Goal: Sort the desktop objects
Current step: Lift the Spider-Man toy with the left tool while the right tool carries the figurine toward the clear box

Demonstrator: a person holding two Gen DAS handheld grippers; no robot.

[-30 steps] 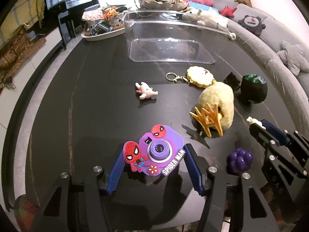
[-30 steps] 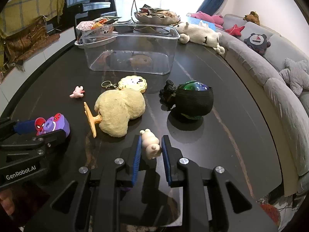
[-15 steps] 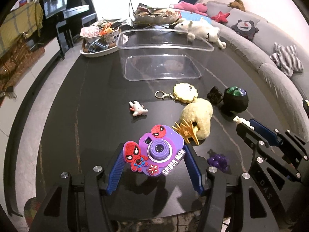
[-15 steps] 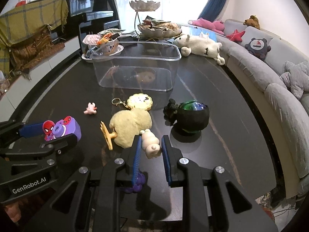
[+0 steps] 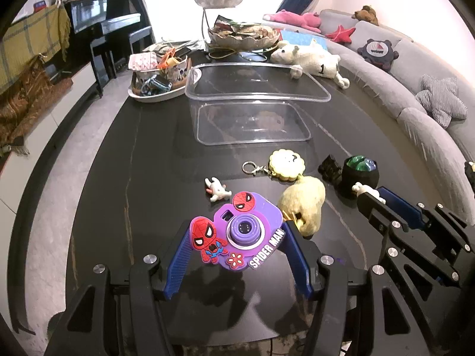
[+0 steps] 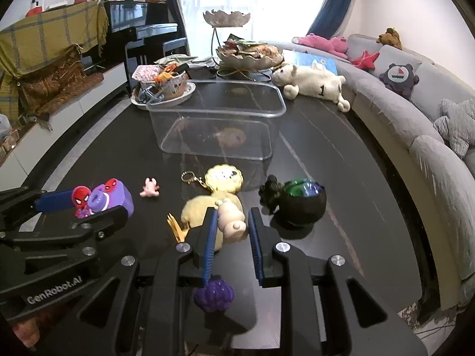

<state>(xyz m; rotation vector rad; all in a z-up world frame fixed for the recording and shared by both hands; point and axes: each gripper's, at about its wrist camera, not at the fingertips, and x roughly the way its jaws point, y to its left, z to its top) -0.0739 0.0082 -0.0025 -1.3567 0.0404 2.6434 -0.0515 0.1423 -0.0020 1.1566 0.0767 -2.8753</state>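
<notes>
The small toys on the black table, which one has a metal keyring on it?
The flat yellow lion keychain, lying just in front of the clear plastic bin. Its ring and clasp stick out to its left; the other loose toys have none.

Both grippers now sit higher above the table [image 5: 124, 195] than a second ago, the toy camera [image 5: 242, 231] and the small figure [image 6: 230, 222] lifted with them, farther from the clear bin [image 5: 252, 109].

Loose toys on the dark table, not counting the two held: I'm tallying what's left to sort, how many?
6: pink figure, lion keychain, yellow plush, black pot, small black toy beside it, purple grape toy below the right tongs. Others may be hidden.
</notes>
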